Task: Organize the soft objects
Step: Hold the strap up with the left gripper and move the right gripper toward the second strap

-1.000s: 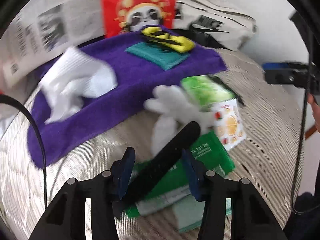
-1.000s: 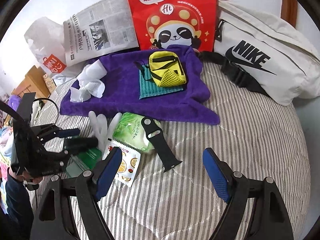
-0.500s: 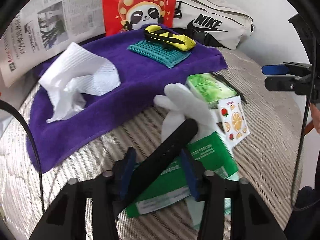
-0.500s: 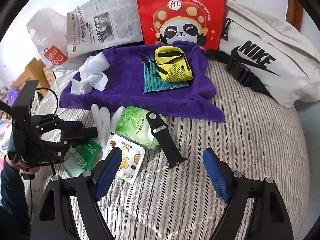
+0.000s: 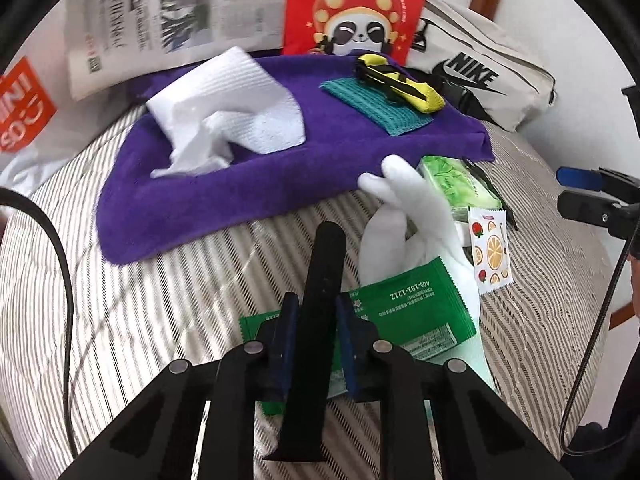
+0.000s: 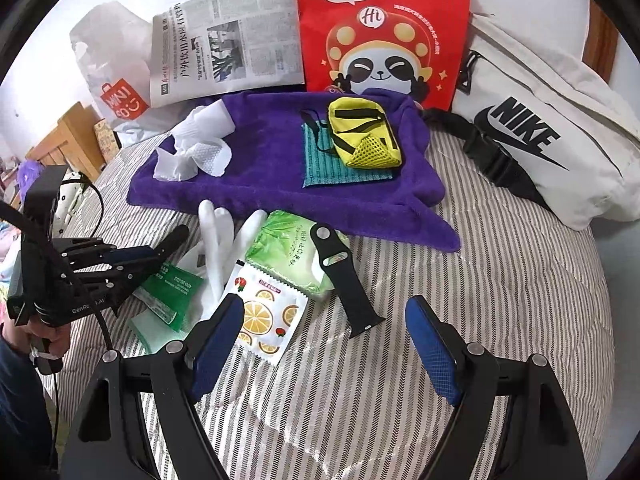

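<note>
My left gripper [image 5: 314, 316] is shut on a black watch strap piece [image 5: 320, 292], held above the striped bed; it also shows in the right wrist view [image 6: 132, 258]. A purple towel [image 5: 248, 184] lies ahead with a white tissue [image 5: 228, 116], a teal cloth [image 5: 384, 108] and a yellow pouch [image 5: 400, 84] on it. A white glove [image 5: 412, 216] lies to the right of the strap. My right gripper [image 6: 324, 344] is open and empty above a fruit-print sachet [image 6: 268, 312]. A second black strap [image 6: 344, 276] lies across a green tissue pack [image 6: 288, 248].
A green packet [image 5: 408, 312] lies under my left gripper. A red panda bag [image 6: 384, 28], a newspaper [image 6: 228, 48], a white Nike bag [image 6: 548, 136] and a plastic Miniso bag [image 6: 116, 84] stand at the back. The bed edge is to the right.
My left gripper has swung left and toward the purple towel, and the strap now points straight ahead. The right gripper has moved slightly forward and stays open.
</note>
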Available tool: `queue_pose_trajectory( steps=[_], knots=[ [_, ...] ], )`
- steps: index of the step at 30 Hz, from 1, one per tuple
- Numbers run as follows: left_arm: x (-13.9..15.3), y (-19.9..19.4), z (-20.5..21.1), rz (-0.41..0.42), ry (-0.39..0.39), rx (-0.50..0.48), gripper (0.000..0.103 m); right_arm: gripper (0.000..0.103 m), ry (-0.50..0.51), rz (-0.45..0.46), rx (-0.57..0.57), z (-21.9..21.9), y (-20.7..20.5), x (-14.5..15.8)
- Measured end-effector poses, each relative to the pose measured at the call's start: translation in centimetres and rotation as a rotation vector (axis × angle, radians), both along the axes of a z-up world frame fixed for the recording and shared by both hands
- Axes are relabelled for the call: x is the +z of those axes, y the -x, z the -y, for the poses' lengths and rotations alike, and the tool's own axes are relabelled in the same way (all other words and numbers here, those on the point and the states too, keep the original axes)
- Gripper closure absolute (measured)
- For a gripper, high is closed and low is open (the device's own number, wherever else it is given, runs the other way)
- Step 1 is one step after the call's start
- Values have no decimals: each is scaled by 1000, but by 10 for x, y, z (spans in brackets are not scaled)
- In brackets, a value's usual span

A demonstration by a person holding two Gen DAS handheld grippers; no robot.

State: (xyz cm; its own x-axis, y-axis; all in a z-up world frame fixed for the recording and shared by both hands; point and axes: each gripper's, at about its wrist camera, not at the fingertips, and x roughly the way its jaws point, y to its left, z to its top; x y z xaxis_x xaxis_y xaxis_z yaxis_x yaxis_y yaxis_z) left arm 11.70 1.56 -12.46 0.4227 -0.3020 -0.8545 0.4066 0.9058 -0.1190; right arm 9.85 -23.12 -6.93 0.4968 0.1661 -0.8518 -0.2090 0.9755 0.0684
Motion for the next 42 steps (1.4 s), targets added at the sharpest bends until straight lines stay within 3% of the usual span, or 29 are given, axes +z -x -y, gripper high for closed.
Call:
queue_pose_trajectory(
  steps=[5,7,8,10,11,12,13,15,20,23,24,26,28,29,33,36,42],
  knots=[
    [0,4,-6,-10,-16,19,84,21,-2,0,13,-2,1,-1],
    [0,5,-4,-9,-28,11,75,21,-9,0,16,-1,1,-2],
    [0,5,-1,-6,-33,7,65,21,-12,0,16,-1,1,-2],
    [-1,3,5,2,-53,-11,61,21,-14,-1,15,0,2,-3],
    [-2,1,8,9,-68,-13,64,21,-14,-2,13,1,2,-4],
    [-2,0,10,11,-73,-10,78,21,-15,-3,12,1,1,-4],
    [-2,-3,10,-3,-55,-9,83,21,-14,-3,8,2,2,-4],
    [-1,-5,8,-23,-35,-6,83,21,-17,-2,0,5,2,-4],
    [1,3,10,-23,-91,-8,82,21,-23,-3,-17,12,1,-5],
    [2,9,8,-22,-144,12,64,21,-21,-10,-18,12,1,-8],
    [3,11,7,-19,-159,21,64,21,-20,-11,-17,11,1,-8],
    [2,16,3,-19,-166,28,65,21,-18,-16,-11,10,0,-10],
    [0,18,-1,-35,-121,28,70,21,-18,-20,-5,7,0,-12],
    [0,17,-3,-41,-100,33,83,21,-18,-24,-3,6,-1,-14],
    [3,17,-6,-36,-76,64,83,21,-10,-34,-2,5,-2,-18],
    [2,19,-2,-25,-113,54,82,21,-15,-39,-12,8,-4,-20],
    [0,16,-1,15,-103,90,83,21,-34,-59,-43,19,-17,-31]
  ],
)
